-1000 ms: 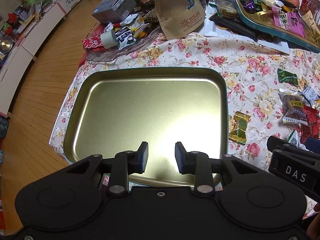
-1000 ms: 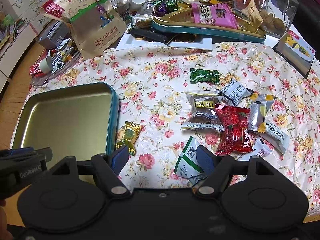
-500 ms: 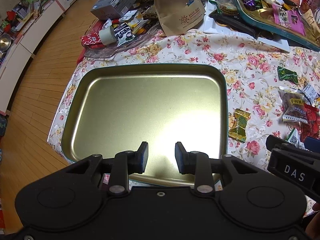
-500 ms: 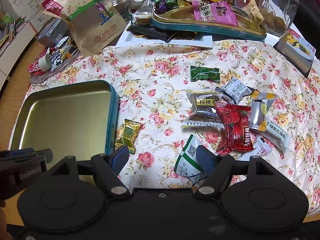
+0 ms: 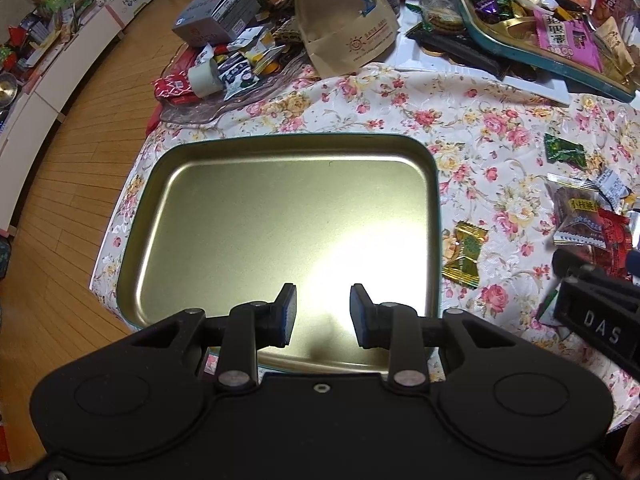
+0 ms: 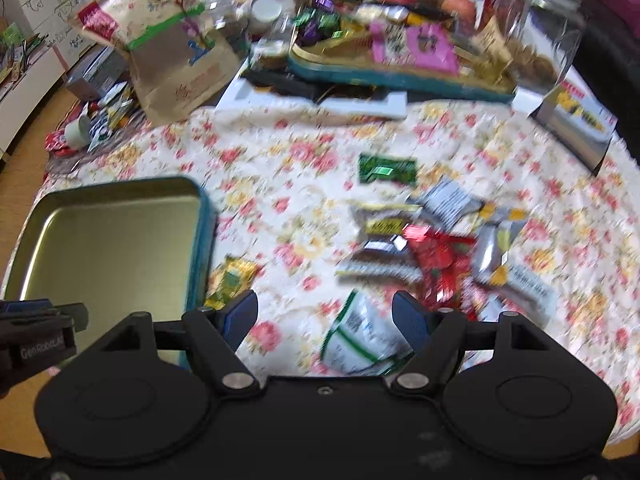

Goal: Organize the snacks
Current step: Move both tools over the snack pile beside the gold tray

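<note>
L claw [image 5: 322, 314] hangs over the near edge of a shallow rectangular gold-lined metal tin w/ teal rim [image 5: 434, 184]; jaws part-spread, nothing betw the blue pads [image 5: 289, 312]. Tin sits on a floral tablecloth [image 5: 472, 128], right under and ahead of this claw.

R claw [image 6: 325, 316] is over the cloth to the right of the tin, jaws spread wide, empty. Right-wrist view is motion-blurred, so small print is unreadable. Directly betw and just below its pads lies a white-and-green snack packet [image 6: 360, 336], not touched as far as I can tell. Left of the R claw, beside the tin's right wall, a gold-and-green wrapped candy [image 5: 464, 254]. Ahead-right of the R claw: a loose heap of wrapped snacks, incl. a red foil packet [image 6: 438, 258], a brown packet w/ yellow label [image 6: 382, 236], a silver-grey sachet [image 6: 446, 200]; a dark green candy [image 6: 386, 170] lies a bit further ahead, apart from the heap.

Far ahead of both claws: a brown paper pouch w/ green strip [image 5: 348, 28] and a second teal-rimmed tray full of sweets [image 5: 548, 56].
</note>
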The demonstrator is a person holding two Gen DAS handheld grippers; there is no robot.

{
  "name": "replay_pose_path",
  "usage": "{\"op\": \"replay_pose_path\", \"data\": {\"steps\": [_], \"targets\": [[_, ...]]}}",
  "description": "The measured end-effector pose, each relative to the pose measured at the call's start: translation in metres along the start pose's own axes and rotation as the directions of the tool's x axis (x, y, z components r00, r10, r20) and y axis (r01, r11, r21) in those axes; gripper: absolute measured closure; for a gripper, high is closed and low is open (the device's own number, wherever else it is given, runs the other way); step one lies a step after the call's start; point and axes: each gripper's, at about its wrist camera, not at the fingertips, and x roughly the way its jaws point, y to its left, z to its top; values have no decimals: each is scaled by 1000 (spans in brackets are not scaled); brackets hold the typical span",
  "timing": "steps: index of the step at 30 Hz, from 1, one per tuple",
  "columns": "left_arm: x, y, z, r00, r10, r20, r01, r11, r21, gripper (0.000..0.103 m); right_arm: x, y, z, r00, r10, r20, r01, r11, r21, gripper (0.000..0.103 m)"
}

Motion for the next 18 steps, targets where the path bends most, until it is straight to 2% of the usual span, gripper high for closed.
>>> {"op": "replay_pose_path", "data": {"steps": [4,6,9,11,14,16,18], "targets": [[-5,-10,1,1000,-25,10,25,999,25,63,-11,-11,0,989,-73,130,74,997,-1,26],[-9,-16,2,999,-27,24,26,999,37,63,-19,-19,0,964,-143,225,139,990,31,26],[-14,-25,2,998,-32,50,29,998,59,63,-29,-32,-1,912,-242,331,226,970,88,26],[-17,-31,4,997,-36,64,31,997,65,63,-35,-44,3,878,-300,373,284,954,100,26],[-19,-41,6,996,-52,68,47,996,74,63,-42,-65,6,852,-349,390,321,937,136,27],[-20,-49,7,996,-65,66,60,995,77,63,-44,-81,7,858,-351,375,309,936,170,27],[-21,-56,8,995,-80,66,74,994,81,63,-42,-99,8,879,-330,343,280,941,189,29]]}}
